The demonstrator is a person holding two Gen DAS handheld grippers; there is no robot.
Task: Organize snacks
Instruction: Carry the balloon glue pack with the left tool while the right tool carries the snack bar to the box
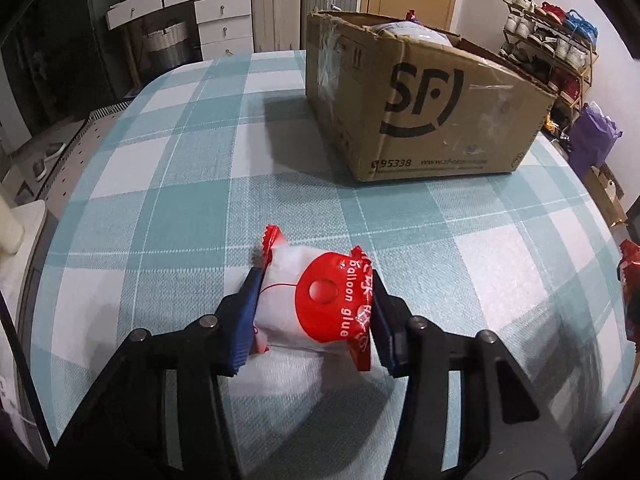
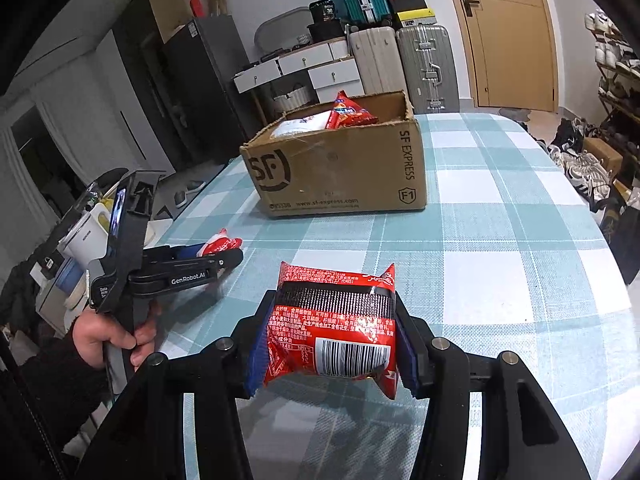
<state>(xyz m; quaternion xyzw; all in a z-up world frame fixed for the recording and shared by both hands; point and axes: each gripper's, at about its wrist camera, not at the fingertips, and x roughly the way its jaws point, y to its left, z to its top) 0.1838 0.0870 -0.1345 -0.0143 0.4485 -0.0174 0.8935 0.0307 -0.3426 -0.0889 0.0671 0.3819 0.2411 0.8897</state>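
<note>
- The left tool (image 1: 316, 312) is closed on a white-and-red pack (image 1: 316, 304); its blue pads (image 1: 250, 312) press the pack's two short ends, so the long axis runs straight across the jaws. The pack sits low over the checked desk (image 1: 180, 184); whether it is lifted clear I cannot tell.
- The right tool (image 2: 332, 336) holds a red pack (image 2: 336, 328) the same way, pads on both sides, barcode face up, raised off the desk.
- The box (image 2: 340, 168) stands open-topped ahead of both tools, farther along the desk, with a red bag (image 2: 348, 114) and a white item already inside.
- From the left wrist view the box (image 1: 424, 96) lies ahead and to the right; from the right wrist view it is ahead, slightly left.
- Judgement: both packs must rise over the near wall, then drop in. The right tool looks better lined up with the opening; the left tool (image 2: 208, 254), beside the desk's left edge, has to swing right.
</note>
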